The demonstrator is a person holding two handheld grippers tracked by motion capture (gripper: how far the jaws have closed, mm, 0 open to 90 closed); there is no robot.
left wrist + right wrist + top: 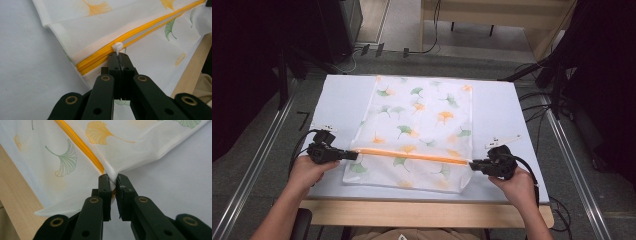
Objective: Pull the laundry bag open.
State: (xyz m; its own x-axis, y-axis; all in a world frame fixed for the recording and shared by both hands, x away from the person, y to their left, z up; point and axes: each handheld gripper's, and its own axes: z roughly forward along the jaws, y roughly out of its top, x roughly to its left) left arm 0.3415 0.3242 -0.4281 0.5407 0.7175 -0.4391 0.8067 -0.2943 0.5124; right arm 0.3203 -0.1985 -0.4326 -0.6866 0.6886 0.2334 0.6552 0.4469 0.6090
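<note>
Tension runs along the zipper [412, 155]: left gripper [119, 58] pinches its white pull [117, 46], right gripper [113, 180] clamps the mesh bag [422, 115]'s far corner, steadying it.

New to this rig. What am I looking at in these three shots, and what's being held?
No robot here: a person holds a pair of hand-held tongs in each hand. The high view looks down on the table; the other two cameras ride on the tongs and look along their black jaws. On the table lies a white mesh bag printed with leaves, with an orange zipper. The left tongs are shut on the white zipper pull. The right tongs pinch the bag's fabric at the zipper's other end.
</note>
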